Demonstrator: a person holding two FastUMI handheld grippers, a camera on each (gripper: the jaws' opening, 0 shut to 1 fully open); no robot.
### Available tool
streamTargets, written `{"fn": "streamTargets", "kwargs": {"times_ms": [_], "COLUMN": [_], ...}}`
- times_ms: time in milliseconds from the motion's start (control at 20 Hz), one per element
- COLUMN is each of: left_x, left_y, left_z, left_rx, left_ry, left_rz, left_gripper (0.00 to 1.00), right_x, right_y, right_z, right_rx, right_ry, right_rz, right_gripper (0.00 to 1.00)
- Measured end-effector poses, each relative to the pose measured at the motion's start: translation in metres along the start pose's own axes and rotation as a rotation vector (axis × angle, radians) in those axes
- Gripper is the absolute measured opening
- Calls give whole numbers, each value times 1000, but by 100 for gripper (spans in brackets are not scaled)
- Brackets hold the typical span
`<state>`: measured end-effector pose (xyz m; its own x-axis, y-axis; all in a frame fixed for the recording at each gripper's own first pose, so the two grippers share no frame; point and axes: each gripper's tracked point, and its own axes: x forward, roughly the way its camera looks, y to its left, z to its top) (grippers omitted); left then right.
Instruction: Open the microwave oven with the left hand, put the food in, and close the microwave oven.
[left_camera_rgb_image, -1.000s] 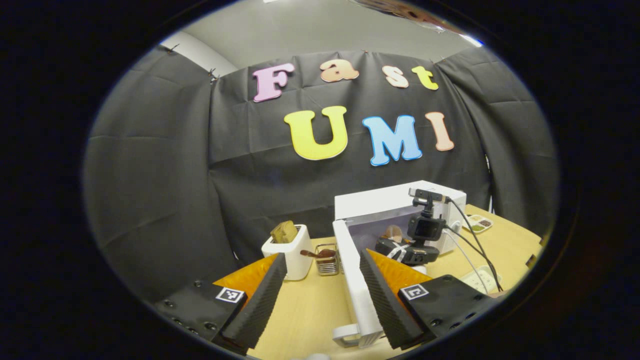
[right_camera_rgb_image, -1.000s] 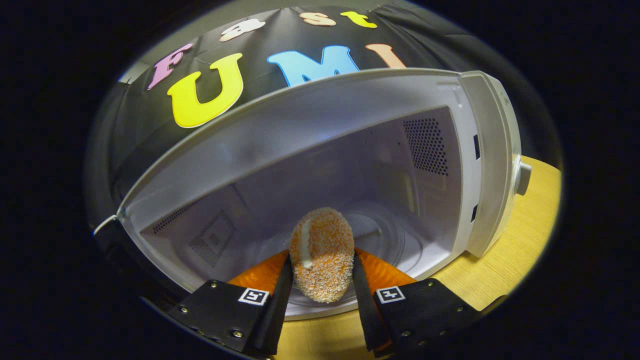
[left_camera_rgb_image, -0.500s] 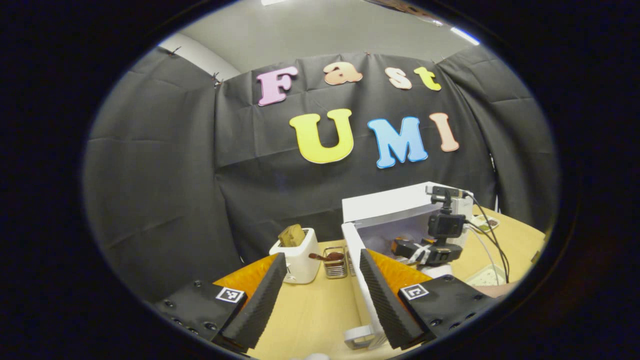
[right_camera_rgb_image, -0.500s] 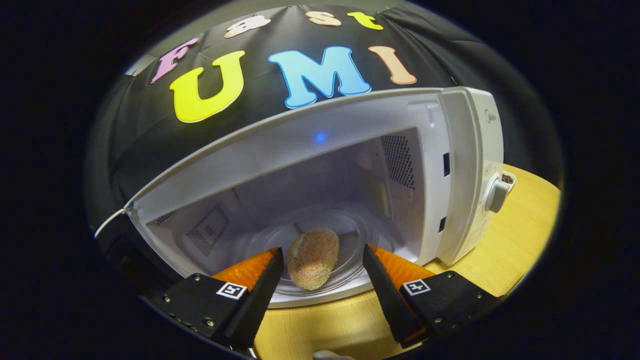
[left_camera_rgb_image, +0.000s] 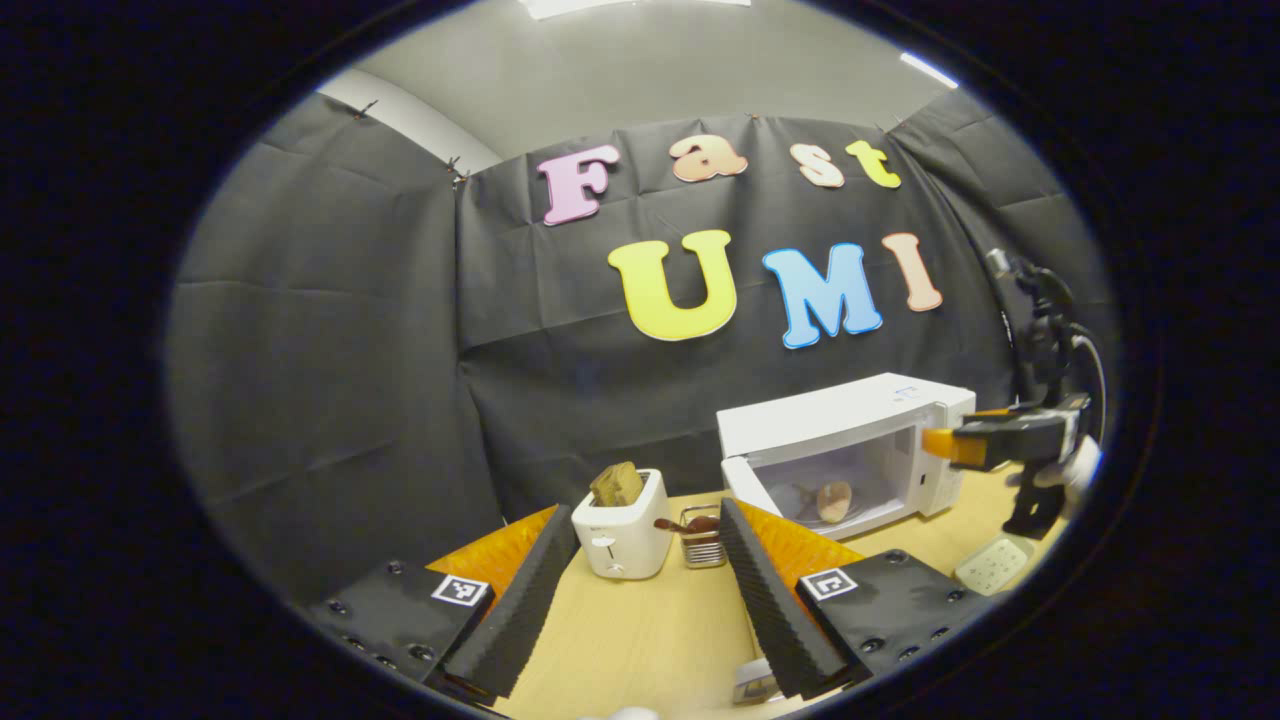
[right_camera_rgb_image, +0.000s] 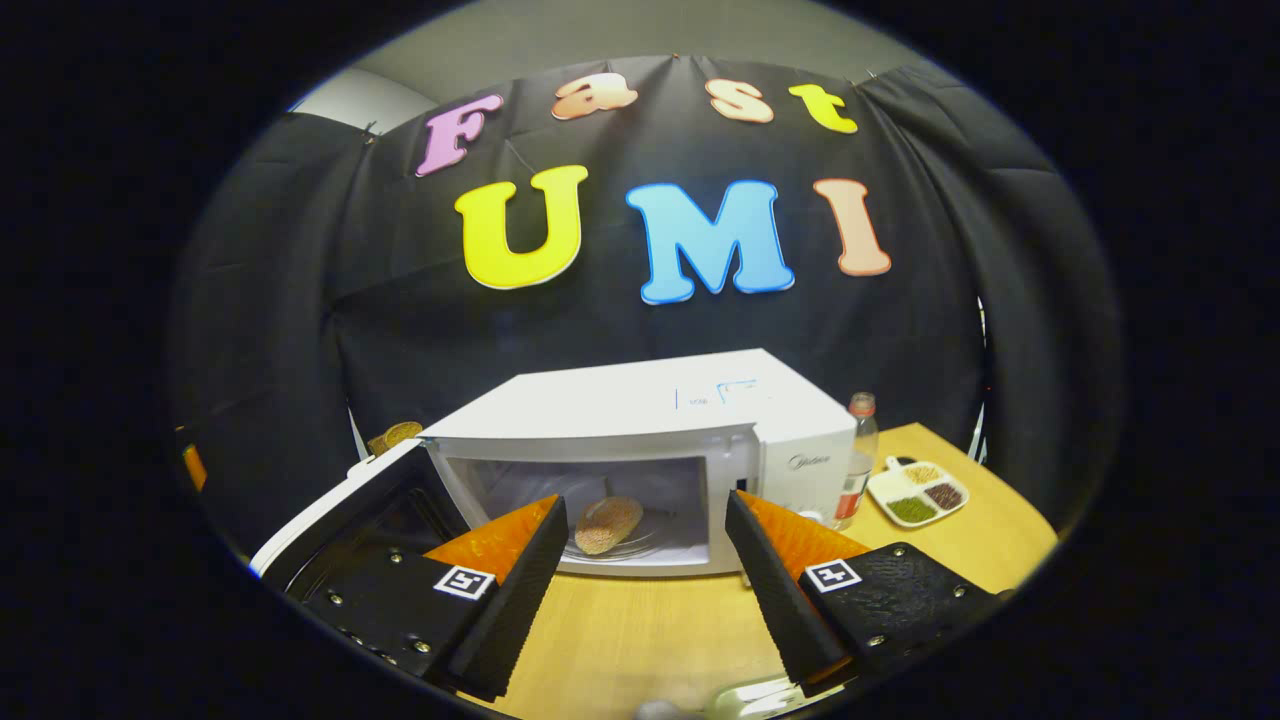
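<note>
Food (right_camera_rgb_image: 608, 523) is sitting inside the microwave (right_camera_rgb_image: 640, 420); door (right_camera_rgb_image: 330, 515) is hanging open, both hand-held grippers (left_camera_rgb_image: 640, 590) (right_camera_rgb_image: 645, 585) gaping empty—closing remains.

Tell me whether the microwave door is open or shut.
Open: the door swings out left of the microwave, and the food shows inside.

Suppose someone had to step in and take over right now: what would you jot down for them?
Left gripper: open, holding nothing, over the table, back from the microwave.
Right gripper: open, empty, in front of the microwave's opening.
Food: a breaded piece lying on the glass plate inside the microwave.
Door: swung wide open to the left.
Done: door opened, food placed inside.
Left: close the door.
</note>
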<state>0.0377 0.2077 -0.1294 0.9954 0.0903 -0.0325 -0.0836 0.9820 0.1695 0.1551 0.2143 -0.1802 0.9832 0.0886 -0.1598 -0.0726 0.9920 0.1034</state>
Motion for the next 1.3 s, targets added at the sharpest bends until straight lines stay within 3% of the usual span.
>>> {"fn": "streamTargets", "kwargs": {"times_ms": [100,200,300,350,600,700,750,950,1000,1050,1150,1300], "left_x": [-3,-6,-9,-12,-28,-35,-37,-48,-48,-49,-54,-59], "left_y": [7,16,21,22,22,20,17,-1,-7,-10,-28,-58], "left_z": [-13,-24,-34,-42,-87,-104,-114,-142,-142,-141,-143,-148], "left_rx": [2,4,2,8,15,15,15,31,40,47,18,20], "left_ry": [10,25,44,48,90,117,130,178,175,179,184,197], "left_rz": [12,36,51,58,71,69,61,32,26,29,-11,-60], "left_gripper": [94,100,94,100,100,94,97,100,94,99,94,94], "right_x": [-30,-58,-81,-90,-116,-122,-124,-129,-131,-132,-134,-141], "right_y": [-18,-35,-50,-56,-63,-54,-49,-42,-43,-44,-46,-44], "right_z": [6,20,34,36,34,37,37,45,47,50,55,55], "right_rx": [-56,-74,-102,-114,-138,-152,-162,-130,-120,-118,-135,-151], "right_ry": [16,8,-31,-30,32,42,49,46,46,45,35,33], "right_rz": [6,-7,-19,-25,-7,33,45,62,62,61,54,70], "right_gripper": [98,98,98,98,98,94,98,98,98,98,98,98]}}
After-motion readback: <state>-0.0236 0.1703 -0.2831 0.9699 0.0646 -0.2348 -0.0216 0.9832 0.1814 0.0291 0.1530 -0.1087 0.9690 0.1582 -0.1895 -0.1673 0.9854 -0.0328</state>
